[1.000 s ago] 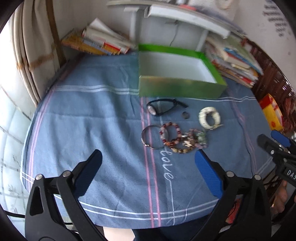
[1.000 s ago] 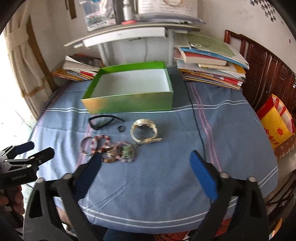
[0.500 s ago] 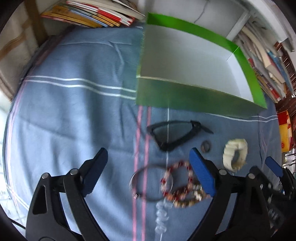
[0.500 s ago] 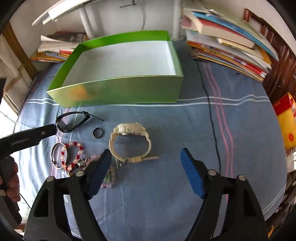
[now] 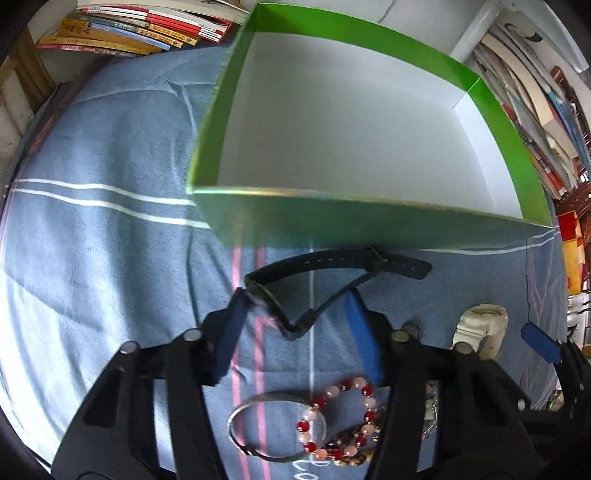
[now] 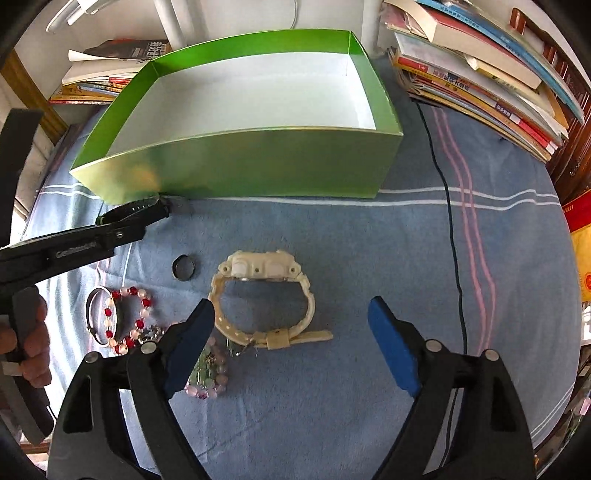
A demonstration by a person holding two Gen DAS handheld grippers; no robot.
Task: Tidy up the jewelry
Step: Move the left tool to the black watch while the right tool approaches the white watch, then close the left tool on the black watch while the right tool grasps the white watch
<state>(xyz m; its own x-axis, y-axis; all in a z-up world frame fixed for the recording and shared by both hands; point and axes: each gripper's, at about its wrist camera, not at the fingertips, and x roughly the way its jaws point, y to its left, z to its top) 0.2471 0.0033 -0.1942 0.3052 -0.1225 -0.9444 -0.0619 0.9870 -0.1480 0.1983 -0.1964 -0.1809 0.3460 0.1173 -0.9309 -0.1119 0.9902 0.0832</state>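
Observation:
A black watch lies on the blue cloth just in front of the green box. My left gripper is open, its blue pads on either side of the watch's lower strap. A cream watch lies mid-table; my right gripper is open just before it, pads either side of its strap end. A red-and-pink bead bracelet, a silver bangle, a small dark ring and a pale bead bracelet lie nearby. The green box is empty.
Stacks of books stand right of the box, more books at the back left. A black cable runs over the cloth on the right. A red-yellow bag sits beyond the right edge.
Both grippers have moved forward and down toward the jewelry. The left one now straddles the black watch with narrower jaws; the right one has come close to the cream watch.

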